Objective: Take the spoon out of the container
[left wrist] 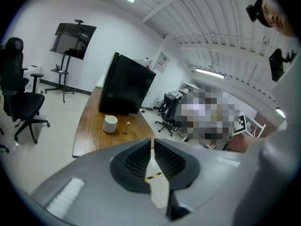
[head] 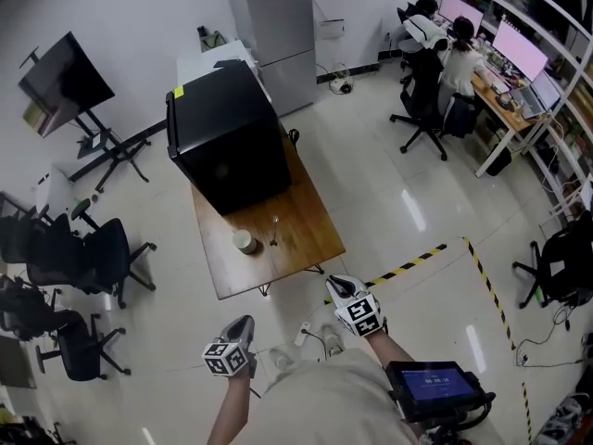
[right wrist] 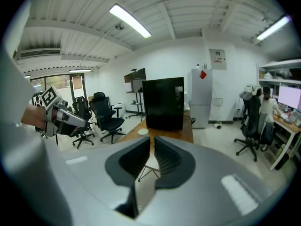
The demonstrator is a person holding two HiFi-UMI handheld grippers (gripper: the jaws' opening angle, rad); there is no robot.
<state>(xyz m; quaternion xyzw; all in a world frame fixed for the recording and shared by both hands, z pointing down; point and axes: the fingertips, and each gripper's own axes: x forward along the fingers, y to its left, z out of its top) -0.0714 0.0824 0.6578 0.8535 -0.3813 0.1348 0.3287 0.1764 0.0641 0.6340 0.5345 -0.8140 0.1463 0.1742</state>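
**Spoon [head: 274, 231] lies on the wooden table [head: 310, 235], outside the container**

The white container [head: 245, 241] stands near the table's front edge, before a black cabinet [head: 227, 137]. The spoon lies on the bare wood just to its right, not touching it. Well apart from the table, the left gripper [head: 245, 323] and right gripper [head: 339, 284] each have their jaws together, with nothing between them.

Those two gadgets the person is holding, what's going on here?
A person stands back from the wooden table, holding a left gripper and a right gripper, both shut and empty, neither touching anything. On the table, in front of a black box, the spoon lies beside the white container, not inside it.
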